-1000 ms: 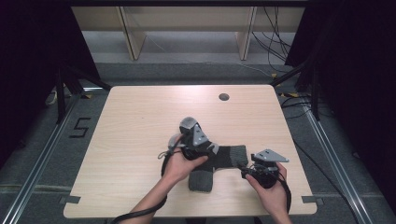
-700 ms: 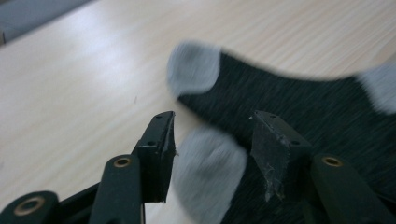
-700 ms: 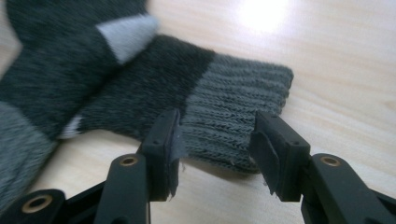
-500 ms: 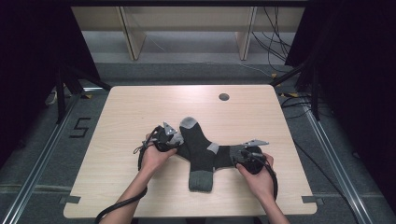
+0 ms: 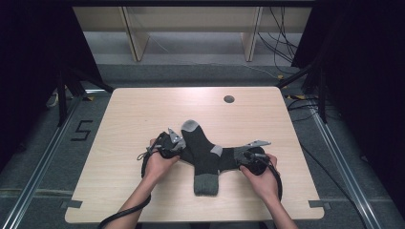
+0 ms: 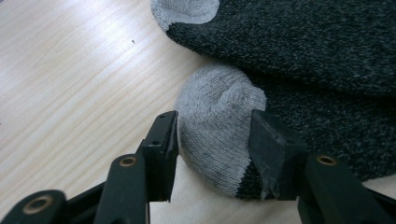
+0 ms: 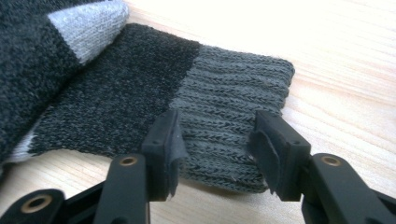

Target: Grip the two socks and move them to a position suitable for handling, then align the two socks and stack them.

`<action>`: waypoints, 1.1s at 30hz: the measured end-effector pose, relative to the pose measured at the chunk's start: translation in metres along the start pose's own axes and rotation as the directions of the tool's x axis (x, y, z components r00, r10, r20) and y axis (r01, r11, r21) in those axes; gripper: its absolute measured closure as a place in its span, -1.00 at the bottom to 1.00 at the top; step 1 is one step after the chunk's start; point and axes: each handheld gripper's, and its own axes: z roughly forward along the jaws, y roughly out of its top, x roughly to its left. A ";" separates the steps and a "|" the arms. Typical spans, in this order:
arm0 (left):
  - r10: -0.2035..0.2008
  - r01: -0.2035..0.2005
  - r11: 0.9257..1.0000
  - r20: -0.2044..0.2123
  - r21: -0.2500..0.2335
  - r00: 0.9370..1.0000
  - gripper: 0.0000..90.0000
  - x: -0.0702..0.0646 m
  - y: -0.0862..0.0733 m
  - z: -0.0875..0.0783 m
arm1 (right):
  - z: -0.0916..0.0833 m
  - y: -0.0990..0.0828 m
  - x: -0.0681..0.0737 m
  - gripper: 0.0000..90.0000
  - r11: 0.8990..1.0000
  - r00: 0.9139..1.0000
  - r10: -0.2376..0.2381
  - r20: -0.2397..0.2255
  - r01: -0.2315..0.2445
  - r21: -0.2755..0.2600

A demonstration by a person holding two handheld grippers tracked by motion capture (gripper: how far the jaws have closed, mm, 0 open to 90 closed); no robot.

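Note:
Two dark grey socks with light grey toes lie crossed on the wooden table (image 5: 143,109). The upper sock (image 5: 203,155) runs from its toe at the far end to its cuff near the front edge. The lower sock (image 5: 229,157) lies crosswise beneath it. My left gripper (image 5: 180,149) has just been closing and is shut on the lower sock's light grey toe (image 6: 212,121), which bulges between the pads. My right gripper (image 5: 241,156) stands over that sock's ribbed cuff (image 7: 233,98). Its jaws have just been opening and straddle the flat cuff without pinching it.
A round cable hole (image 5: 229,99) sits near the table's far right. Bare tabletop lies to the left and at the back. A cable (image 5: 124,214) trails from the left gripper over the front edge. Dark curtains flank the table.
The left hand has moved left and down from the middle to the crosswise sock's toe. The right hand has shifted left onto its cuff. The upper sock now lies flat across it.

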 end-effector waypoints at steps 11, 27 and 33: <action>-0.097 0.096 0.985 0.002 -0.141 0.995 -0.33 0.025 -0.024 -0.045 | -0.031 -0.006 -0.009 -0.25 0.986 0.999 -0.031 -0.035 0.025 -0.166; -0.076 0.082 0.984 0.042 -0.160 0.996 -0.34 0.014 -0.033 -0.056 | -0.035 -0.013 0.053 -0.27 0.983 0.967 -0.139 -0.214 0.108 -0.149; -0.061 0.069 0.985 0.055 -0.159 0.997 -0.34 0.006 -0.030 -0.057 | -0.037 -0.015 0.089 -0.25 0.970 0.932 -0.233 -0.278 0.201 -0.136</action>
